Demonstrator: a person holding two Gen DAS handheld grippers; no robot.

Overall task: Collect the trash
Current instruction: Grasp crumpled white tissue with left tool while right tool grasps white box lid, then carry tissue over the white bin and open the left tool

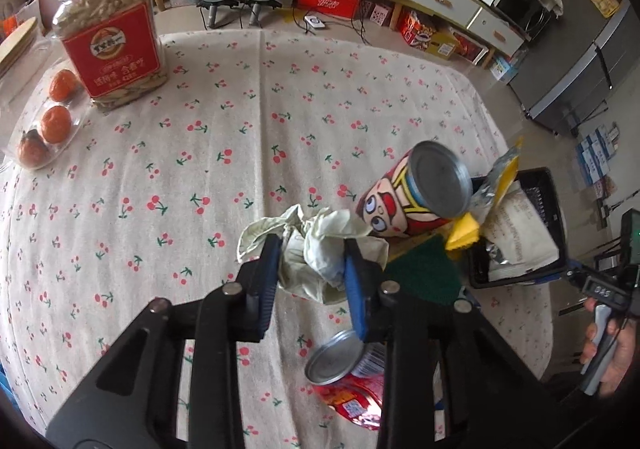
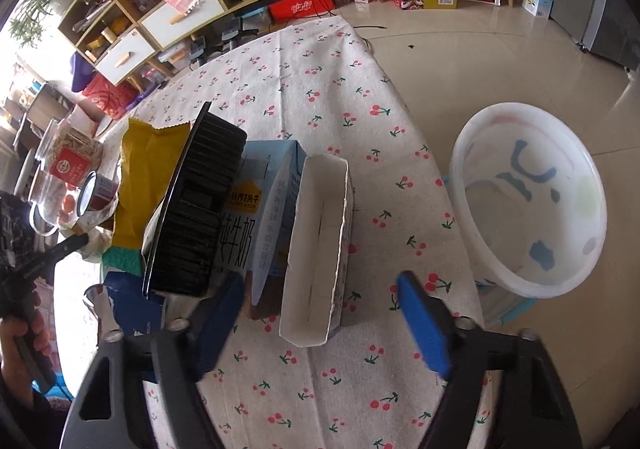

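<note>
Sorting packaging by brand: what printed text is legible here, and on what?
"纯牛奶": blue milk carton, right wrist view.
"045": small display on the other handle, left wrist view.
Red jar label: Chinese characters too blurred to read.
Red pouch, white packet: print too small.

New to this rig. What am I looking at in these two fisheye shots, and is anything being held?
There is no robot. A person holds a hand-squeezed two-finger gripper in each hand, with a camera on each looking along its fingers.

The left wrist view shows the left gripper with its jaws shut on a crumpled tissue over a cherry-print tablecloth. Nearby are a cartoon can, a nut jar and packed oranges.

The right wrist view shows the right gripper, jaws apart, around an opened milk carton without pressing it. A black tray leans beside it, and a white bin stands on the floor.
</note>
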